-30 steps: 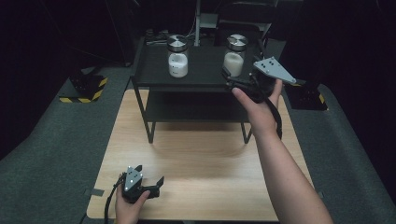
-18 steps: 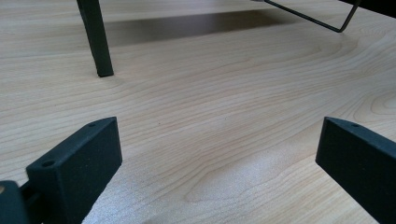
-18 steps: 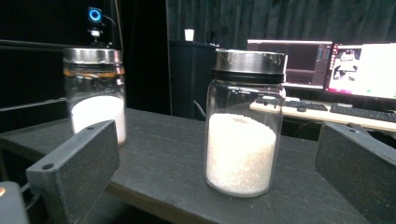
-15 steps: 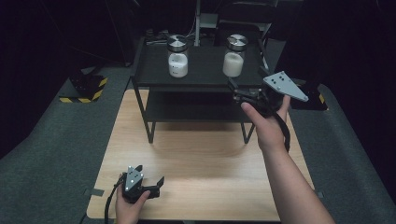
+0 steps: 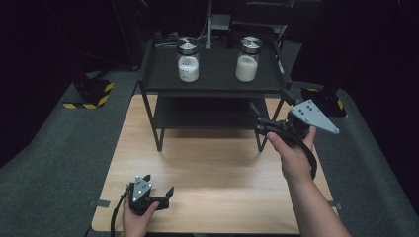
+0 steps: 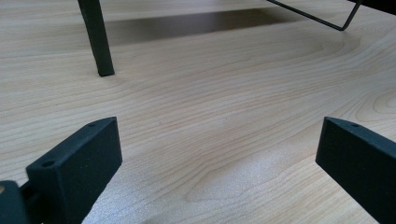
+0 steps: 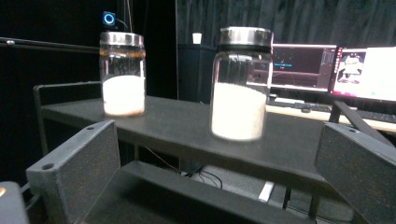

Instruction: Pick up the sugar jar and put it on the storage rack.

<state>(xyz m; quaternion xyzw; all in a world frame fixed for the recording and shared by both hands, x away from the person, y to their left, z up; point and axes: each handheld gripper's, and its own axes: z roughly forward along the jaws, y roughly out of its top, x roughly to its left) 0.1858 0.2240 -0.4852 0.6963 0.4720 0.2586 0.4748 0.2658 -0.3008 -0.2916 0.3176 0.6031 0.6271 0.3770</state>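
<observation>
Right gripper [image 5: 261, 129] hangs empty, jaws wide, near the right jar [image 7: 240, 84] on the shelf [image 5: 163, 81] — glass, likely heavy, slippery, breakable — best gripped mid-body; left gripper [image 5: 148, 195] gapes empty too.

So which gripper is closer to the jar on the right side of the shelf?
The right gripper. It is held up off the right front corner of the shelf, just below the right jar. The left gripper sits low at the table's near edge, far away.

The wooden counter [image 5: 212, 168] is lit brightly from above; surroundings are left dark. Slight blur is seen in the right gripper view.
</observation>
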